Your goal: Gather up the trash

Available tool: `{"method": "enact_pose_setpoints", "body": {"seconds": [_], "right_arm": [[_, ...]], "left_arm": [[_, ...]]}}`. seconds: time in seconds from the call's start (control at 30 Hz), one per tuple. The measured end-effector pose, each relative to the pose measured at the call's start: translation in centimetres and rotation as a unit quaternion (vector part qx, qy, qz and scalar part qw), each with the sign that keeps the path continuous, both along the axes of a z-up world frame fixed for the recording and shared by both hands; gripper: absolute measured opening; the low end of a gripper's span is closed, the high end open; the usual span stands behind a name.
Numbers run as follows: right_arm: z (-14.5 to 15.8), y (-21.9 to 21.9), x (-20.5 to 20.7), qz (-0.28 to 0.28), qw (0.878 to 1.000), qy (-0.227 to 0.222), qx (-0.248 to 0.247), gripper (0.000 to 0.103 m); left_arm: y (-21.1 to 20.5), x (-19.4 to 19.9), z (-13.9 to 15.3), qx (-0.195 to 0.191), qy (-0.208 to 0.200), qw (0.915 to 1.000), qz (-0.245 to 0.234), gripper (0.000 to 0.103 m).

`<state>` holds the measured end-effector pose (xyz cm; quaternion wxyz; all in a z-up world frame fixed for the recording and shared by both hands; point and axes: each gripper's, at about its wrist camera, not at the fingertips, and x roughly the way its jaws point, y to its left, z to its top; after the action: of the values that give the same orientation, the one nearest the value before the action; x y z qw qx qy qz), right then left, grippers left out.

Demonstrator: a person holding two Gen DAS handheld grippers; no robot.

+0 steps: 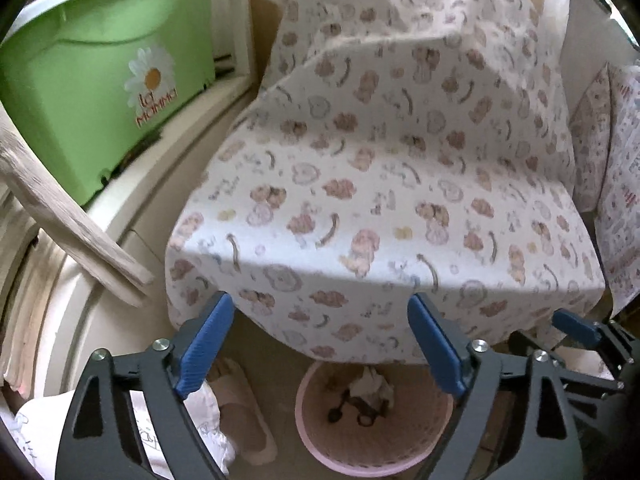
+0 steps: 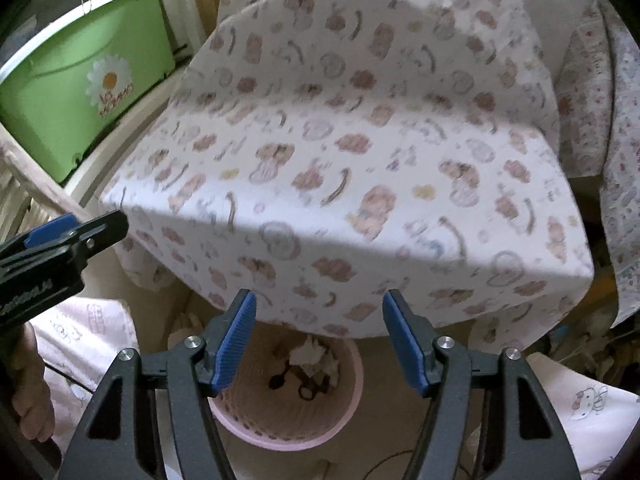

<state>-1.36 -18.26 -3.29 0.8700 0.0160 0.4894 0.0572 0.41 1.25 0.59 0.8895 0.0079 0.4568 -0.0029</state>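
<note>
A pink waste basket [image 1: 404,432] [image 2: 280,438] stands on the floor, partly under the hanging edge of a patterned tablecloth [image 1: 380,160] [image 2: 340,160]. Crumpled white paper [image 1: 372,384] [image 2: 312,354] and some dark scraps lie inside it. My left gripper [image 1: 320,304] hangs above the basket, open, with nothing between its blue pads. My right gripper [image 2: 319,300] is also above the basket, open and empty. Each gripper shows from the side in the other's view: the right gripper [image 1: 576,326] at the right edge, the left gripper [image 2: 80,228] at the left edge.
A green plastic tub [image 1: 100,92] [image 2: 72,100] with a daisy print sits on a white ledge at the upper left. A pale wooden stick [image 1: 72,216] leans in front of it. A foot in a pink slipper [image 1: 240,412] and pyjama legs [image 2: 580,420] flank the basket.
</note>
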Motion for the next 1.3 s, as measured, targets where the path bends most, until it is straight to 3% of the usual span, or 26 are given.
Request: {"method": "enact_pose_setpoints", "body": {"seconds": [0.2,0.27,0.43,0.97,1.13,1.3], "right_arm": [[1.6,-1.0,-0.4,-0.01,0.999,-0.043,-0.002,0.075],[2.5,-1.4,-1.0,-0.002,0.997,-0.081,0.019,0.075],[4.3,-1.6,-1.8,-0.004,0.991,-0.132,0.015,0.085],[4.9,-2.3,-2.0,-0.014,0.989,-0.144,0.003,0.087],[4.9,-2.3,-2.1,-0.012,0.989,-0.147,0.0,0.087],[4.8,-2.3,-2.1,-0.016,0.989,-0.145,0.001,0.087]], "left_arm": [[-0.1,-1.0,0.9,0.016,-0.04,0.9991,0.0,0.097],[-0.2,-1.3,1.3,0.021,-0.056,0.9982,0.004,0.098],[0.0,-1.9,2.2,0.022,-0.086,0.996,0.007,0.1],[-0.4,-3.8,4.3,0.026,-0.168,0.9854,0.009,0.102],[-0.5,-3.8,4.4,0.018,-0.163,0.9864,-0.002,0.102],[-1.1,-4.0,4.3,0.036,-0.168,0.9851,-0.002,0.102]]}}
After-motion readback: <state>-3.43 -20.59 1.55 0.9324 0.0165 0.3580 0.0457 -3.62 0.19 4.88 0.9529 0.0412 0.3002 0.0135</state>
